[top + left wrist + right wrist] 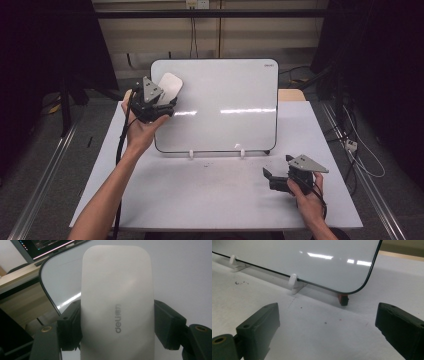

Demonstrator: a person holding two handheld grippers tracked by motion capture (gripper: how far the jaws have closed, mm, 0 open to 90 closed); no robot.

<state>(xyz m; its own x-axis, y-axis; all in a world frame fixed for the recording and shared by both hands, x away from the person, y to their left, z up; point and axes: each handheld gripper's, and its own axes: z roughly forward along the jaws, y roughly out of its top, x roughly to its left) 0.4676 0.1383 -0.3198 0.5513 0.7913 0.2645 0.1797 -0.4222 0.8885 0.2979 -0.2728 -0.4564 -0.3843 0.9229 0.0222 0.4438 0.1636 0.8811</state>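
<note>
While the high view is looking down on the white table (pixel 215 195), the left tool (pixel 162 100) is gripping a flat, pale grey plastic whiteboard eraser with rounded ends (pixel 168 86) and holding it against the upper left corner of the large glossy white whiteboard with a thin dark rim (pixel 225 105). That whiteboard is leaning back on small white clips at its bottom edge. The right tool (pixel 270 179) is resting low near the board's lower right corner, carrying nothing.

In the left gripper view, the jaws are pressing on the eraser's (pixel 117 307) two long sides, about midway along its smooth body. It is probably light and stiff, though the slick shell could slip, so squeezing the straight side edges looks soundest.

In the right gripper view, the jaws are standing wide apart over bare table, facing the whiteboard's (pixel 312 262) bottom edge and a small red-and-black object (pixel 343 299) under its corner.
</note>
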